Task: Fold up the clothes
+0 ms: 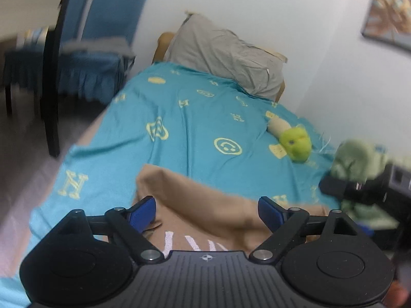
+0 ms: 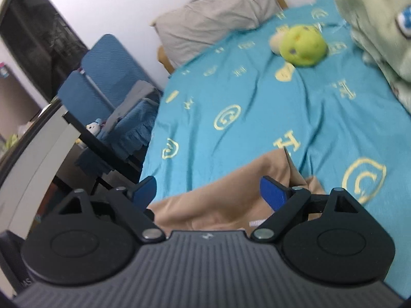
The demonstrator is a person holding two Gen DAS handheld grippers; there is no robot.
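Note:
A tan garment point(image 1: 205, 205) with white lettering lies crumpled on the near part of a bed with a teal patterned sheet point(image 1: 179, 118). My left gripper point(image 1: 206, 211) is open just above it, blue pads apart, holding nothing. In the right wrist view the same tan garment point(image 2: 221, 197) lies under my right gripper point(image 2: 208, 191), which is open and empty. The right gripper also shows in the left wrist view point(image 1: 359, 184) as a dark body at the right edge, in front of a pale green garment point(image 1: 359, 159).
A grey pillow point(image 1: 226, 54) lies at the head of the bed against the white wall. A green plush toy point(image 1: 295, 143) sits on the sheet at the right. A pale green garment pile point(image 2: 380, 23) lies at the right. A blue chair point(image 1: 97, 38) and dark table leg point(image 1: 51, 97) stand left of the bed.

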